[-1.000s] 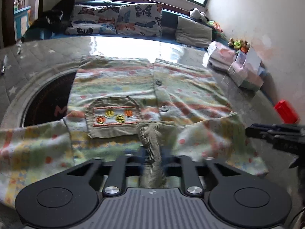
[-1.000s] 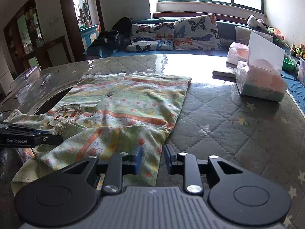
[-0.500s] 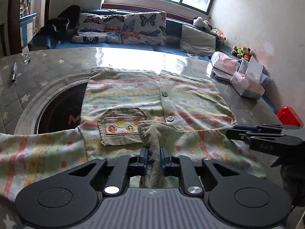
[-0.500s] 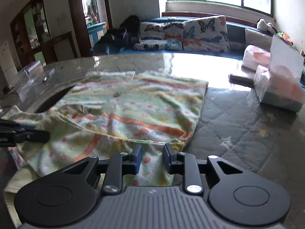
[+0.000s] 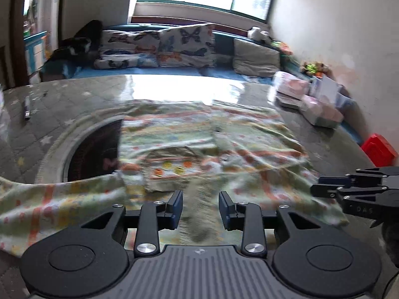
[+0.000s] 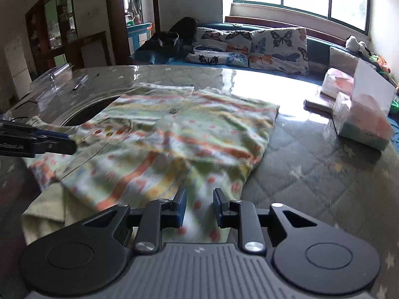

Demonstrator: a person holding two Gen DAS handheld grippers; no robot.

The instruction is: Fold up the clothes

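1. The left gripper [image 5: 200, 206] sits at the bottom centre of its own view with its jaws spread, the ribbed collar [image 5: 199, 199] lying loose between them
2. The right gripper [image 6: 198, 206] sits at the bottom centre of its view, jaws likewise spread, with cloth of the shirt [image 6: 179, 134] between them but not pinched
3. The shirt, green with orange stripes, lies spread over the middle of the quilted table [image 6: 311, 174], its pocket [image 5: 172, 169] left of the collar
4. A tissue box [image 6: 361, 124] stands at the right edge of the right wrist view, apart from the shirt
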